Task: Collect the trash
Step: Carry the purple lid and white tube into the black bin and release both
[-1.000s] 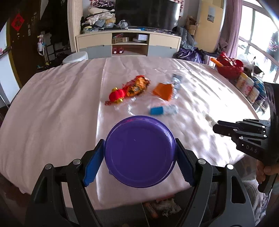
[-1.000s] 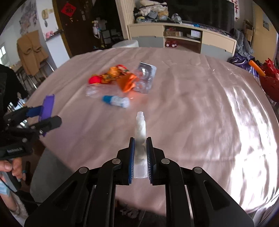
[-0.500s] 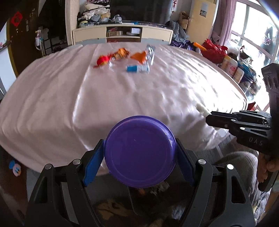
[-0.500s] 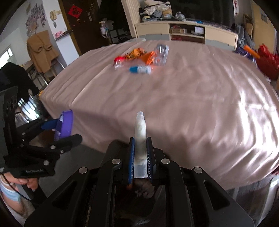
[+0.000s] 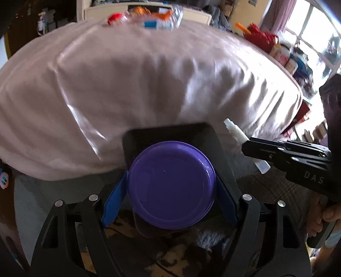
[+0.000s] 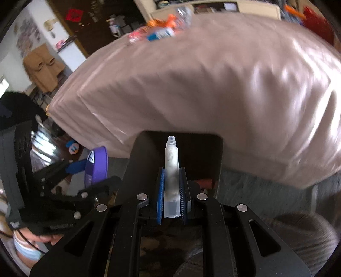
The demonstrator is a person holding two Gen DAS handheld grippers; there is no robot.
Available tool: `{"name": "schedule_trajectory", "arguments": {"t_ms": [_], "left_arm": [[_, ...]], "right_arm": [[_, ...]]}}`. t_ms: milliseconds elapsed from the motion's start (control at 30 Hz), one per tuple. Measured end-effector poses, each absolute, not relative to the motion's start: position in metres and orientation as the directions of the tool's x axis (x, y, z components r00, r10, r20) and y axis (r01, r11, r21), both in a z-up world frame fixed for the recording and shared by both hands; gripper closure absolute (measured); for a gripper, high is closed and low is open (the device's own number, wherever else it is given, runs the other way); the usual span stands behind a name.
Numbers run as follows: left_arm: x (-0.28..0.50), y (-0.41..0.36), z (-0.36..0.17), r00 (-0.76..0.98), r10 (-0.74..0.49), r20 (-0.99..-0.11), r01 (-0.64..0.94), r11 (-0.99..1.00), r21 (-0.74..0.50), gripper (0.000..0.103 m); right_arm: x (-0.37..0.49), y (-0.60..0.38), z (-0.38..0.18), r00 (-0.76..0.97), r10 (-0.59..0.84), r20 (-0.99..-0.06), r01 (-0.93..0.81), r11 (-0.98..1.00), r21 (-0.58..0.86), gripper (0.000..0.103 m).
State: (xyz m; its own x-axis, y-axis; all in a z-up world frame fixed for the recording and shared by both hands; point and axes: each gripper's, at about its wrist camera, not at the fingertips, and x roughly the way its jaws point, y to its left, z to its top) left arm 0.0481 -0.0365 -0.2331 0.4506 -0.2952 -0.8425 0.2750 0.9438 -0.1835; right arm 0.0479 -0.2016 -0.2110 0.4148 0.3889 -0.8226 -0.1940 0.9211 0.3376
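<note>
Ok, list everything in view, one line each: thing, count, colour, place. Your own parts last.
lid: one, purple, between the left gripper's pads, over the bin
tube: one, clear with whitish residue, uncapped, clamped in the right gripper, over the bin
bin: one, black, on the floor at the table's near edge, below both grippers
tablecloth: one, pale pink, draped over the table
trash pile: several pieces, red, orange, blue and clear, far side of the table; blurred
red basket: one, right of the table
duck toy: one, blue and white, on the floor, left
left gripper: black, blue pads, shut on the lid
right gripper: black, blue pads, shut on the tube
</note>
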Motion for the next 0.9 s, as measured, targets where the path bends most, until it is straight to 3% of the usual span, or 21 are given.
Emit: {"name": "schedule_trajectory", "arguments": {"t_ms": [600, 700, 733, 767, 833, 900], "left_arm": [[0.049, -0.047, -0.267, 0.389, -0.238, -0.89, 0.279, 0.951, -0.132, 0.028], [0.051, -0.049, -0.268, 0.384, -0.231, -0.894, 0.275, 0.953, -0.128, 0.02], [0.051, -0.049, -0.268, 0.386, -0.225, -0.895, 0.274, 0.954, -0.122, 0.018], [0.051, -0.048, -0.267, 0.391, -0.211, -0.896, 0.27, 0.957, -0.108, 0.012], [0.052, -0.046, -0.263, 0.399, -0.191, -0.897, 0.263, 0.961, -0.088, 0.008], [0.052, -0.044, -0.259, 0.405, -0.176, -0.897, 0.26, 0.963, -0.071, 0.008]], "right_arm": [[0.054, -0.202, -0.234, 0.395, 0.403, -0.826, -0.125, 0.914, 0.386, 0.085], [0.056, -0.205, -0.233, 0.399, 0.39, -0.83, -0.11, 0.919, 0.379, 0.084], [0.057, -0.206, -0.233, 0.4, 0.383, -0.833, -0.105, 0.922, 0.373, 0.072], [0.057, -0.207, -0.232, 0.404, 0.373, -0.835, -0.099, 0.925, 0.366, 0.049], [0.056, -0.209, -0.228, 0.427, 0.337, -0.839, -0.089, 0.939, 0.332, 0.029], [0.055, -0.21, -0.225, 0.438, 0.311, -0.844, -0.091, 0.949, 0.303, 0.028]]}}
